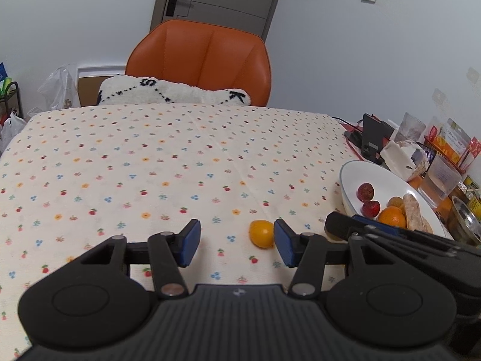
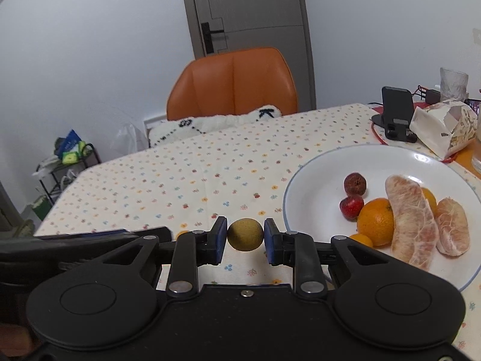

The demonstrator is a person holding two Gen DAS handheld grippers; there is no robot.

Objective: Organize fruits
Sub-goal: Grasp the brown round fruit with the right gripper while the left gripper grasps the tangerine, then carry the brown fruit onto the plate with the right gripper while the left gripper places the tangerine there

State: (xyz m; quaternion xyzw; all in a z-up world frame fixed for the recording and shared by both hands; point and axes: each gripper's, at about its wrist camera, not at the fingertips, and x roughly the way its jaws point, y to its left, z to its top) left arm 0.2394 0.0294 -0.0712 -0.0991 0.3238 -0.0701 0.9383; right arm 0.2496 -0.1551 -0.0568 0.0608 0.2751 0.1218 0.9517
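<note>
My right gripper [image 2: 245, 238] is shut on a small round yellow-brown fruit [image 2: 245, 234], held just above the tablecloth to the left of the white plate [image 2: 315, 186]. The plate holds two red fruits [image 2: 354, 183], an orange [image 2: 375, 221], a smaller orange fruit [image 2: 360, 239] and peeled pomelo segments [image 2: 412, 219]. My left gripper [image 1: 237, 242] stands open low over the cloth. A small orange fruit [image 1: 261, 234] lies on the cloth just inside its right finger [image 1: 284, 243]. The same plate [image 1: 384, 180] appears at the right of the left wrist view.
An orange chair [image 1: 204, 57] with a white cushion [image 1: 174, 91] stands at the table's far edge. Behind the plate are a phone stand [image 2: 396, 111], a paper bag [image 2: 442, 129] and cups [image 1: 442, 177]. The flowered tablecloth [image 1: 150, 156] stretches left and ahead.
</note>
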